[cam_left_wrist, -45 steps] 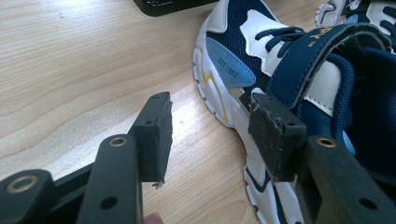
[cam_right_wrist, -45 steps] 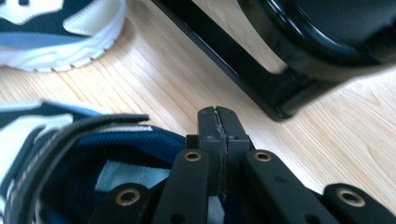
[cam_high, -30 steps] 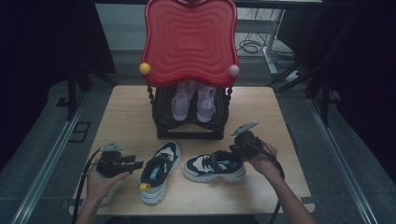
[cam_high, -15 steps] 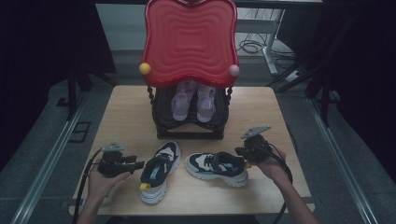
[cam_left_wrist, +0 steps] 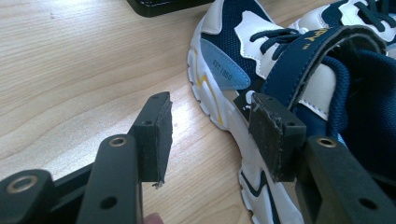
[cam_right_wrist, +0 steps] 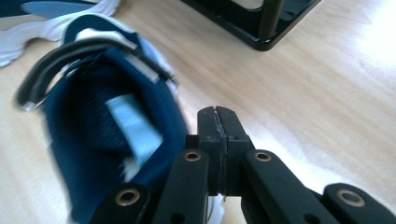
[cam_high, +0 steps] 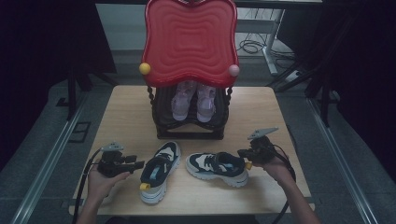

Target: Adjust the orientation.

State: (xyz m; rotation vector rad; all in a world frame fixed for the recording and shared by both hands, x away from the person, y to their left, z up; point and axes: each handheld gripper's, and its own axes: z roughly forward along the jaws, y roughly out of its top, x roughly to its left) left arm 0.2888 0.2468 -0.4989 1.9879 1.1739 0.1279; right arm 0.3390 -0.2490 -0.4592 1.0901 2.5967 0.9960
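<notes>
Right gripper (cam_high: 243, 154), jaws together & empty, has slid the right sneaker (cam_high: 217, 167) rightward on the surface (cam_high: 285, 116), nearer parallel w/ left sneaker (cam_high: 160, 171); left gripper (cam_high: 138, 164) waits, jaws apart.

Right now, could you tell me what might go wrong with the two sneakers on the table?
The right gripper is shut with nothing between its pads, right at the right sneaker's heel, so it may only shove the shoe. The left gripper stands open with one pad against the left sneaker's side; closing there could pinch the loose strap rather than get a firm hold.
</notes>
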